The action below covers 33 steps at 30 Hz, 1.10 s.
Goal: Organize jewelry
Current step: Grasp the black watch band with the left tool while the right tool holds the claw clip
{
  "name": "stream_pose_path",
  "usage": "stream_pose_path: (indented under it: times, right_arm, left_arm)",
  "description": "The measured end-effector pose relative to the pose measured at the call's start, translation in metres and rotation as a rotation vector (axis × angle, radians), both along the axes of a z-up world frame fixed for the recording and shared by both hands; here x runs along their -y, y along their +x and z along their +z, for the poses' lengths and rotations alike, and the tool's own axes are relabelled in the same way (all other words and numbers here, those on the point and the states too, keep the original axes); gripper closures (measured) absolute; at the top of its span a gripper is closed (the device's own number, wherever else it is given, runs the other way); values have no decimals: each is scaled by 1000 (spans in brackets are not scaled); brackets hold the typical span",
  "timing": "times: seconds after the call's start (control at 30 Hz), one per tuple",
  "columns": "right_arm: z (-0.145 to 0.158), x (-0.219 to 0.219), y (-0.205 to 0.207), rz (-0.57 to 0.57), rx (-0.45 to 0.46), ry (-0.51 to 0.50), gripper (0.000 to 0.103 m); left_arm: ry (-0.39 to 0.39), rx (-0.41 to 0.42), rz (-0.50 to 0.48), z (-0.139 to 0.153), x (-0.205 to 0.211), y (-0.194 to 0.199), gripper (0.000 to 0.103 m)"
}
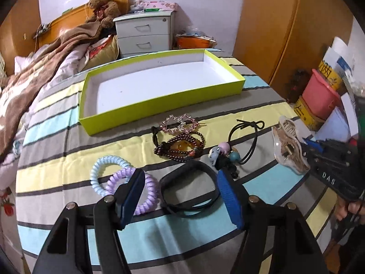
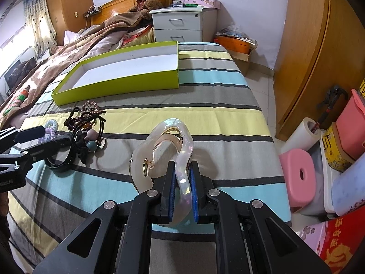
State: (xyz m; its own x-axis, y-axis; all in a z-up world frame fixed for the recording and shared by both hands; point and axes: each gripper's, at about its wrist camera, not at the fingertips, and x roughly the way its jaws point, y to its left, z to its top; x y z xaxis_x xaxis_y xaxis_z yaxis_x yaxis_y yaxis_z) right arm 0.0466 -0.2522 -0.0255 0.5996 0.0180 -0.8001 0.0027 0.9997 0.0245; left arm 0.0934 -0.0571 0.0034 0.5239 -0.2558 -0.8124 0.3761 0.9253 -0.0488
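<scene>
Right gripper [image 2: 182,191] — around hair claw [image 2: 164,150]

My left gripper [image 1: 180,196]: matte black angular linkage arms with triangular cut-outs, round silver pivot screws at the joints, and two fingers [image 1: 229,199] faced with ribbed blue pads. My right gripper [image 2: 183,194]: the same black frame, silver screws and blue pads; seen from the left wrist view, its black body bears white lettering, partly legible, and small dark screws.
</scene>
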Motion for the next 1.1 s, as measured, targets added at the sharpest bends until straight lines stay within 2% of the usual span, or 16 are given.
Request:
stream_pose_path:
  times: [0.1,0.2,0.33,0.47,0.57,0.67,0.9,1.1]
  right_arm:
    - [0,0,0,0,0,0,91]
    - [0,0,1,1,-1,-4,91]
    - [-1,-1,1,-1,-3,-4,91]
    - [0,-1,2,-1,-4,-3,91]
    - [-1,-1,2,-2,-4,-4,91]
    - [-1,-3,3,-2,1,-8,91]
    - [2,-3,0,-6,11,-24,91]
    - [19,-5,0,-5,45,-32,91]
  left_arm:
    - [12,-24,13,-7,-1,9,35]
    - [90,-44,22,-19,6,18,35]
    - [102,-41,-24,-21,16,17,40]
    - [117,-41,-54,-23,22,20,57]
    - [122,-39,-68,-22,24,18,65]
    - [123,-34,-68,-21,25,14,80]
    - [79,-30,-54,-15,21,6,81]
    - [39,-16,-41,-3,12,2,83]
